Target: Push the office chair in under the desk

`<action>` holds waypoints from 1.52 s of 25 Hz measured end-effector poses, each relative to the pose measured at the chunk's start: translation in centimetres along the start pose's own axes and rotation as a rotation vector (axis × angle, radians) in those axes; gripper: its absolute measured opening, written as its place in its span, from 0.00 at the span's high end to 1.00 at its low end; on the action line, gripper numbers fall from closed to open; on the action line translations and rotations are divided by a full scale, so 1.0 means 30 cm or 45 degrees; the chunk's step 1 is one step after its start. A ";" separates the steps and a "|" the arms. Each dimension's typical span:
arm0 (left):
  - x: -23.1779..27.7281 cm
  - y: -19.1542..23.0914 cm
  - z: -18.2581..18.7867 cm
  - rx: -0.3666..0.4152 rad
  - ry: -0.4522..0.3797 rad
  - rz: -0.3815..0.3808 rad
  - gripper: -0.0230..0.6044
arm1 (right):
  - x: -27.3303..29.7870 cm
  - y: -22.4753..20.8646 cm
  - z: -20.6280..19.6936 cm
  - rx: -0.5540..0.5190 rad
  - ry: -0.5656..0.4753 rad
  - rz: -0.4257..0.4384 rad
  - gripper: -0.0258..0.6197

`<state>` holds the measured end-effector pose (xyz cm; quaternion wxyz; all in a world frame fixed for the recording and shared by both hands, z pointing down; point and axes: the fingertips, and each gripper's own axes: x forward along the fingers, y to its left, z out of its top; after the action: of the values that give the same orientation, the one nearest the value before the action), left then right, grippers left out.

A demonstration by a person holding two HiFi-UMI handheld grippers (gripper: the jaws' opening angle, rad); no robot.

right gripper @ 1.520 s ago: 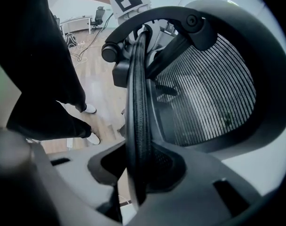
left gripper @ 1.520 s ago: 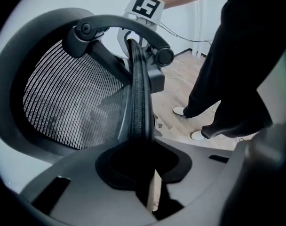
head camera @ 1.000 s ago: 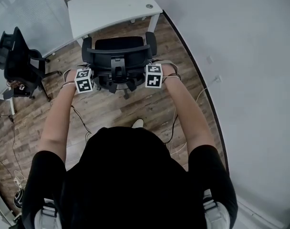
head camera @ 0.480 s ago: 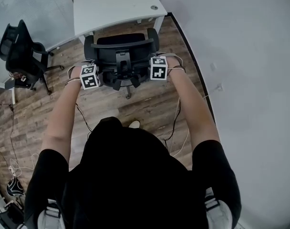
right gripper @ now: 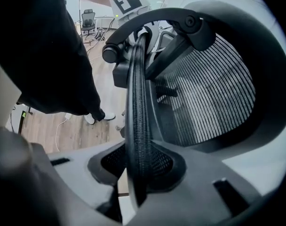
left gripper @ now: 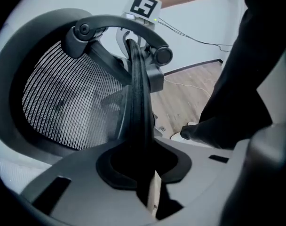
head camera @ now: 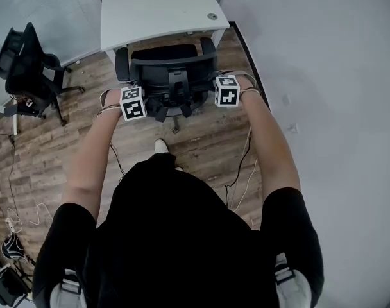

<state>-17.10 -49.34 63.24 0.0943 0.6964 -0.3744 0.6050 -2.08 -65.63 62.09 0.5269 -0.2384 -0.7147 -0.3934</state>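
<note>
A second black chair (head camera: 25, 69) stands well off to the left on the wooden floor (head camera: 201, 140), apart from everything else.

The left gripper (left gripper: 144, 173) has its jaws closed down on the left edge of the office chair (head camera: 169, 76)'s mesh back, and the thin dark rim runs straight up between them. Its cube carries a black-and-white square marker, a pattern of blocks and not letters.

The office chair sits in the middle, at the near edge of the white bench (head camera: 156, 8). Its seat points away from the person, toward the bench, and its back faces the person. The wide back and the two armrests run left to right, roughly in line with the bench's near edge. The front of the seat is just at that edge.

The right gripper (right gripper: 136, 173) is clamped the same way on the right edge of the back, with the woven rim filling the narrow gap between its jaws. Its cube shows another block-pattern marker. A pale wall (head camera: 323, 108) runs down the right side.

Compared with a second ago, the chair has rolled closer to the bench, and the strip of floor between them has shrunk. The person's white shoe (head camera: 160, 146) has stepped forward behind it.
</note>
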 end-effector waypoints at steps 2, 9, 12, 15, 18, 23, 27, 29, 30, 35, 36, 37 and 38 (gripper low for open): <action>0.008 0.016 0.009 -0.008 0.004 -0.004 0.86 | 0.010 -0.018 -0.018 -0.003 -0.002 0.009 0.81; 0.039 0.085 0.067 -0.059 0.012 -0.008 0.86 | 0.014 -0.102 -0.095 -0.028 0.006 0.045 0.81; 0.055 0.112 0.087 -0.085 0.017 -0.021 0.86 | 0.023 -0.133 -0.127 -0.043 0.002 0.051 0.81; 0.059 0.120 0.089 -0.101 0.022 -0.030 0.86 | 0.025 -0.144 -0.132 -0.049 -0.006 0.052 0.80; 0.059 0.120 0.089 -0.111 0.028 -0.030 0.85 | 0.027 -0.143 -0.133 -0.053 -0.019 0.049 0.80; 0.057 0.122 0.101 -0.098 0.020 0.014 0.84 | 0.026 -0.139 -0.142 -0.053 -0.018 0.065 0.80; 0.058 0.116 0.095 -0.056 0.024 0.024 0.77 | 0.008 -0.129 -0.133 -0.020 -0.031 0.169 0.74; 0.061 0.087 0.093 -0.047 0.034 -0.019 0.69 | -0.010 -0.112 -0.127 -0.009 -0.075 0.229 0.70; 0.061 0.077 0.091 -0.044 0.042 -0.040 0.66 | -0.021 -0.109 -0.127 -0.014 -0.090 0.248 0.69; 0.007 0.111 0.110 -0.012 0.055 -0.003 0.56 | -0.099 -0.115 -0.130 -0.094 -0.100 0.295 0.69; -0.017 0.125 0.119 -0.025 0.045 0.026 0.56 | -0.117 -0.116 -0.124 -0.101 -0.115 0.294 0.69; -0.044 0.140 0.128 -0.050 0.031 0.057 0.56 | -0.134 -0.121 -0.118 -0.100 -0.137 0.282 0.69; -0.072 0.153 0.139 -0.088 0.007 0.092 0.56 | -0.151 -0.128 -0.113 -0.089 -0.165 0.259 0.69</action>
<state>-16.77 -54.12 58.75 0.0975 0.6771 -0.4198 0.5965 -1.59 -70.27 57.09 0.5082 -0.3529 -0.7051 -0.3464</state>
